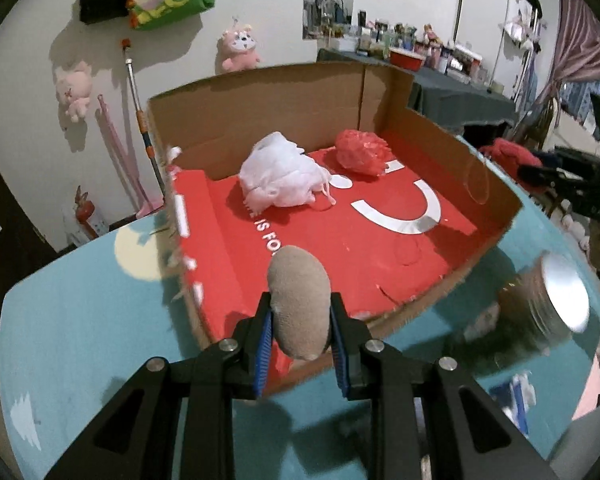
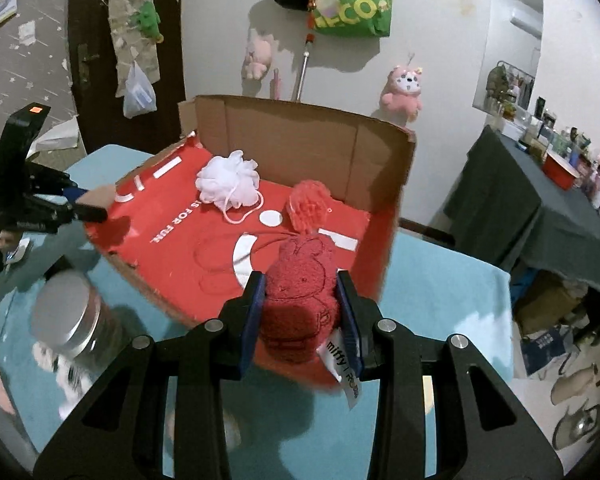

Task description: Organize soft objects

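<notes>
A cardboard box (image 1: 260, 108) with a red floor sits on the teal table; it also fills the middle of the right wrist view as the box (image 2: 300, 132). Inside lie a white mesh pouf (image 1: 284, 176) (image 2: 228, 178) and a red mesh pouf (image 1: 362, 152) (image 2: 308, 204). My left gripper (image 1: 300, 340) is shut on a tan soft oval object (image 1: 300, 304), held over the box's near edge. My right gripper (image 2: 302, 316) is shut on a red rabbit towel (image 2: 300, 292) with a white tag, at the box's near right corner. The left gripper (image 2: 90, 206) shows at the box's left side.
A jar with a silver lid (image 1: 564, 300) (image 2: 66, 320) stands on the teal table (image 1: 80, 340) beside the box. Plush toys and a green bag hang on the wall behind. A dark cloth-covered table (image 2: 540, 216) with clutter stands to the right.
</notes>
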`<state>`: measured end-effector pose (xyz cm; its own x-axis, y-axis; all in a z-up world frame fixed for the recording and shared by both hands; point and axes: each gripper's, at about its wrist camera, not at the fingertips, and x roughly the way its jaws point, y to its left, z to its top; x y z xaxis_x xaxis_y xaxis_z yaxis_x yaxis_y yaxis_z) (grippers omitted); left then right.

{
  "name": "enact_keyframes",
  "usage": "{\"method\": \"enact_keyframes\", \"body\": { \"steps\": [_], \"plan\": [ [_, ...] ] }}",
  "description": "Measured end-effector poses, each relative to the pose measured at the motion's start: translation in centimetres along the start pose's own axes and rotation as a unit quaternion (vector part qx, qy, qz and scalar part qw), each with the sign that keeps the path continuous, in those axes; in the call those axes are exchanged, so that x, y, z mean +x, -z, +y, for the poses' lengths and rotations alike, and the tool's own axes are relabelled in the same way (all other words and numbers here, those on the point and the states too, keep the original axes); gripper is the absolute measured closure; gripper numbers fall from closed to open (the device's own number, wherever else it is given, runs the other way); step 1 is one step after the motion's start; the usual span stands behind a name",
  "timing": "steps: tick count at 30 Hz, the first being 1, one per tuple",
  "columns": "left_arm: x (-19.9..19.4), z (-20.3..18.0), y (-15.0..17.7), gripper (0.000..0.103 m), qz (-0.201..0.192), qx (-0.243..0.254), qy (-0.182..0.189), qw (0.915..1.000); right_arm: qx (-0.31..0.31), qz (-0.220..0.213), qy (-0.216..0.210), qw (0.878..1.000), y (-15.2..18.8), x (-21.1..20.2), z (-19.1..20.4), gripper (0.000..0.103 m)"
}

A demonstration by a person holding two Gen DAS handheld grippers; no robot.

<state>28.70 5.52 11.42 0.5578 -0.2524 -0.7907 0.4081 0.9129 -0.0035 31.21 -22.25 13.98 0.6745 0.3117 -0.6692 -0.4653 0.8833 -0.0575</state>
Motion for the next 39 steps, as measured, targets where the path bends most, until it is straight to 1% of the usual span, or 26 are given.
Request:
{"method": "enact_keyframes", "body": {
  "steps": [3,4,5,6,9,10,11,13,16,18,22,25,30,33,34,36,39],
  "plan": [
    [2.0,-0.5,-1.4,0.076,0.020,0.003,-0.010,0.9997,-0.002,0.030,0.009,1.000,-1.4,2.9,0.6,0.069],
    [2.6,-0.6,-1.9,0.076,0.026,0.004,-0.014,0.9996,-0.007,0.046,0.015,0.999,-1.9,4.2,0.9,0.069],
    [3.1,-0.8,-2.4,0.076,0.031,0.007,-0.022,0.9993,-0.008,0.055,0.021,0.998,-2.2,5.0,1.0,0.069],
    [3.7,-0.9,-2.8,0.076,0.035,0.012,-0.034,0.9988,-0.007,0.069,0.025,0.997,-2.5,6.0,1.1,0.069],
    [5.4,-1.0,-4.1,0.076,0.054,0.013,-0.040,0.9977,0.006,0.118,0.027,0.993,-3.4,9.2,0.8,0.069],
    [6.0,-1.0,-4.3,0.076,0.062,0.013,-0.050,0.9967,0.009,0.133,0.030,0.991,-3.6,10.0,0.7,0.069],
    [6.6,-1.0,-4.6,0.076,0.070,0.013,-0.059,0.9957,0.014,0.143,0.030,0.989,-3.7,10.7,0.5,0.069],
    [7.5,-0.9,-4.7,0.076,0.080,0.013,-0.064,0.9946,0.020,0.161,0.033,0.986,-3.9,12.0,0.3,0.069],
    [8.8,-0.5,-4.8,0.076,0.099,0.007,-0.074,0.9923,0.005,0.180,0.058,0.982,-3.9,13.3,0.7,0.069],
    [9.7,-0.2,-4.8,0.076,0.111,0.002,-0.078,0.9907,0.005,0.197,0.065,0.978,-3.8,14.5,0.8,0.069],
    [10.9,0.1,-4.9,0.075,0.125,-0.006,-0.085,0.9885,-0.012,0.207,0.092,0.974,-3.4,15.9,0.9,0.067],
    [11.5,0.3,-5.1,0.074,0.126,-0.008,-0.093,0.9877,-0.014,0.207,0.096,0.974,-3.3,16.3,0.7,0.067],
    [11.9,0.5,-5.5,0.071,0.116,-0.018,-0.095,0.9885,-0.026,0.212,0.100,0.972,-3.0,16.7,0.6,0.066],
    [11.8,0.4,-5.3,0.070,0.110,-0.014,-0.098,0.9889,-0.030,0.215,0.099,0.971,-2.7,16.5,0.5,0.065],
    [12.0,0.4,-5.4,0.070,0.109,-0.012,-0.100,0.9890,-0.032,0.216,0.100,0.971,-2.6,16.5,0.5,0.064],
    [11.9,0.3,-5.2,0.070,0.107,-0.010,-0.102,0.9890,-0.037,0.217,0.106,0.970,-2.5,16.5,0.5,0.054],
    [11.6,0.2,-5.0,0.066,0.105,-0.008,-0.107,0.9887,-0.044,0.215,0.111,0.969,-2.3,16.5,0.7,0.053]
  ]
}}
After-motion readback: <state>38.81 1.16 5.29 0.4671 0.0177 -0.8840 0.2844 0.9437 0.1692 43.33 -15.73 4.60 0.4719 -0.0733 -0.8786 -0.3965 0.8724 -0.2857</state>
